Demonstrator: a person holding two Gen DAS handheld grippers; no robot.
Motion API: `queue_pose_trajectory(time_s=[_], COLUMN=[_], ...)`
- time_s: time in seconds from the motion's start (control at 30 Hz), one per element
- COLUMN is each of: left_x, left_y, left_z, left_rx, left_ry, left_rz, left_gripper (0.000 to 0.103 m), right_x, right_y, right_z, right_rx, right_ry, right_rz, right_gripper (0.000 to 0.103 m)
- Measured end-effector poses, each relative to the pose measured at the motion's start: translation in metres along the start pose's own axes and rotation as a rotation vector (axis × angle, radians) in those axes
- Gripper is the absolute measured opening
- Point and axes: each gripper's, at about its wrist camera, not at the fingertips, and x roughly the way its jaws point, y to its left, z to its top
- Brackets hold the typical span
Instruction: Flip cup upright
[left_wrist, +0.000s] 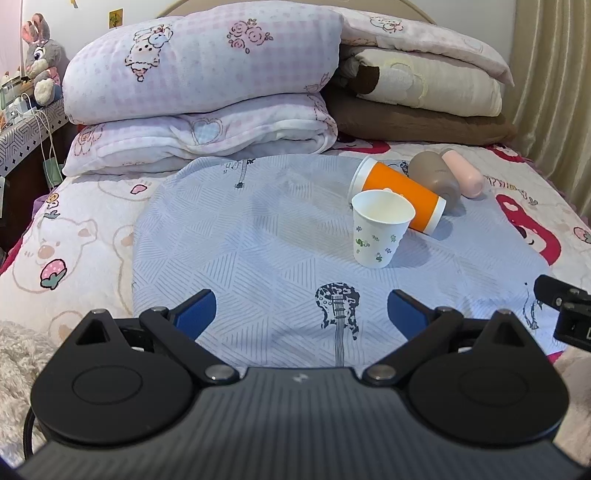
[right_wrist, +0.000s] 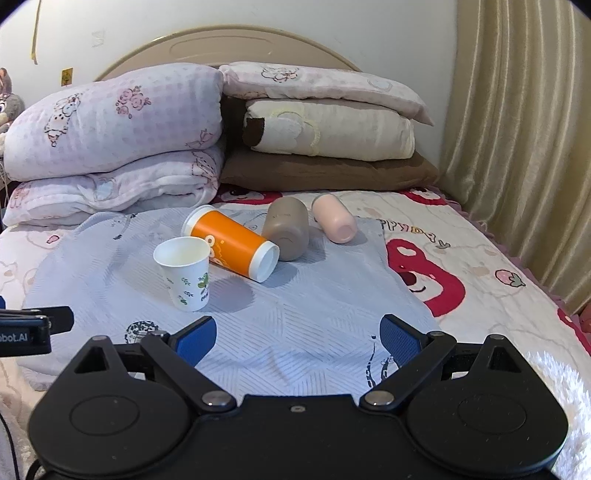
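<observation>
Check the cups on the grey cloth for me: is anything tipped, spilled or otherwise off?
Three lie on their sides: the orange cup, the brown cup and the pink cup. The orange one rests against the upright white paper cup. No spill shows on the grey cloth. Both hand-held grippers are open, holding nothing.

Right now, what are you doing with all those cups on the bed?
A person holds a gripper in each hand, and both the left gripper and the right gripper are open and empty, hovering over the blue cloth. The job is standing cups up. The white paper cup already stands upright. The orange cup, the brown cup and the pink cup lie on their sides behind it. Nothing is being touched.
</observation>
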Motion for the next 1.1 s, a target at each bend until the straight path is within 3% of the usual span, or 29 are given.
queue_pose_trajectory(time_s=[1.1], left_x=[0.0010], left_y=[-0.0019], left_z=[-0.0009], left_rx=[0.007], left_ry=[0.024], left_rz=[0.010], left_gripper=[0.101], right_x=[-0.0002], right_y=[0.0015], right_z=[-0.0028], right_rx=[0.002], right_ry=[0.005], right_rz=[0.012], right_gripper=[0.097])
